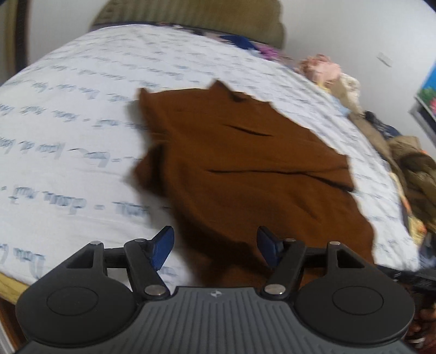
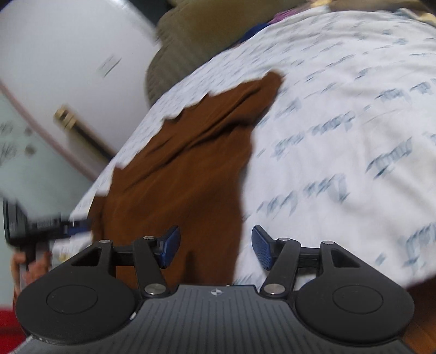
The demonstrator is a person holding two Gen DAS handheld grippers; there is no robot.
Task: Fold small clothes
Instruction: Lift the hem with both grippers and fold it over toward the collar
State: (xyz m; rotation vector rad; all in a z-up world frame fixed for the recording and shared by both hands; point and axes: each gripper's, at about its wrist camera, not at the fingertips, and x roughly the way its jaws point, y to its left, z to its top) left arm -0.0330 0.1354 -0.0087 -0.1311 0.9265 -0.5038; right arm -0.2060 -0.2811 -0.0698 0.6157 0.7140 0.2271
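A small brown garment (image 1: 245,168) lies spread with creases on a white sheet with blue script (image 1: 68,114). My left gripper (image 1: 215,245) is open and empty, hovering over the garment's near edge. In the right wrist view the same brown garment (image 2: 177,168) runs from the near edge up to a folded corner. My right gripper (image 2: 215,245) is open and empty above the garment's right edge, where it meets the sheet (image 2: 340,136). The left gripper (image 2: 41,226) shows at the far left of that view, beside the garment.
A pile of mixed clothes (image 1: 408,163) lies along the right side of the bed. An olive cushion (image 1: 190,13) sits at the far end. A white wall (image 2: 68,54) is to the left in the right wrist view.
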